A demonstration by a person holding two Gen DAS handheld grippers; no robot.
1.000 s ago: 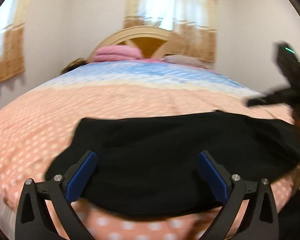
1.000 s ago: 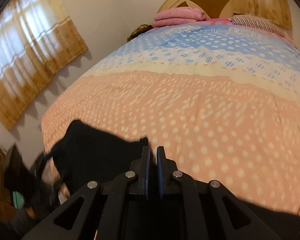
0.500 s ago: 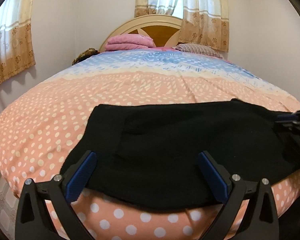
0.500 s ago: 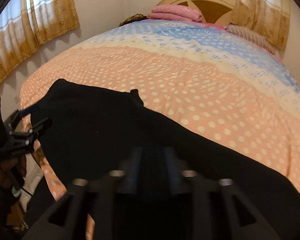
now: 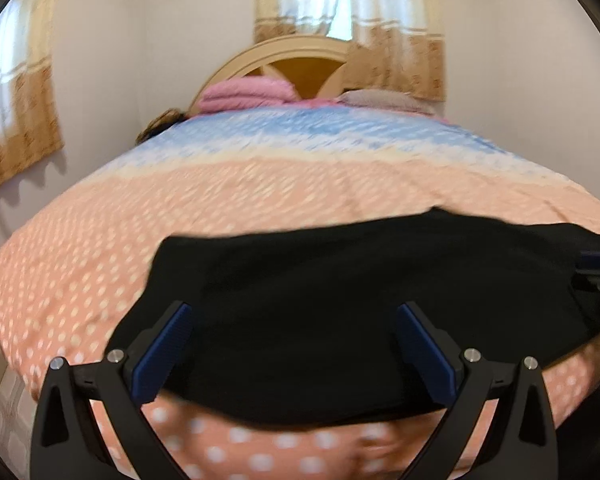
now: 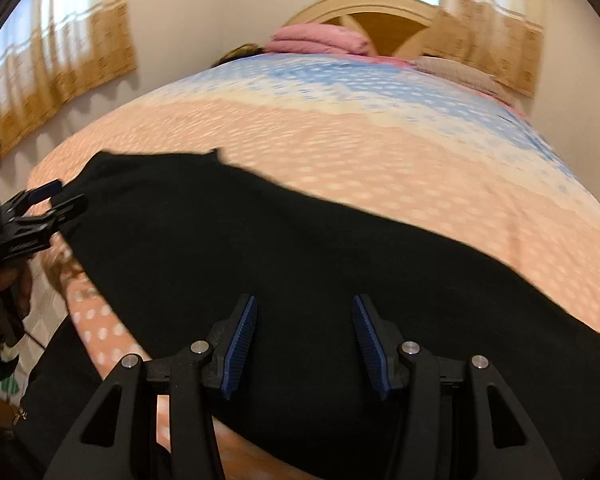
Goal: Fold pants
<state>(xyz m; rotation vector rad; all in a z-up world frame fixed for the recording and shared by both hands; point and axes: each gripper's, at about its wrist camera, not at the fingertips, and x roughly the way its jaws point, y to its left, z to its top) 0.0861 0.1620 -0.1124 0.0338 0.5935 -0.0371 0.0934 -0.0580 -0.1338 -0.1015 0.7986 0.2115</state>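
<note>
Bed (image 5: 260,200) with dotted peach-and-blue cover fills both views; headboard, pink bedding and curtains at far end. Pants (image 5: 340,300), black, lie flat across the near edge of the bed, spread sideways in one long dark band. Progress, judged: laid out and perhaps already doubled leg on leg, but motion blur and the uniform black hide any layer edges, so cannot confirm. No crosswise fold visible yet; the shortening folds appear to be left. Left tool (image 5: 296,344): jaws wide apart, nothing between the pads, poised over the pants' near edge. Right tool (image 6: 304,336): jaws about half open, having just been opening; cloth lies below them, none pinched. View differences: left wrist view shows the whole left end of the pants and only the tip of the right tool at its right border. Right wrist view shows the pants running off to the lower right, a small peak on the far edge, plus the left tool and the hand (image 6: 0,300) holding it beside the bed.
</note>
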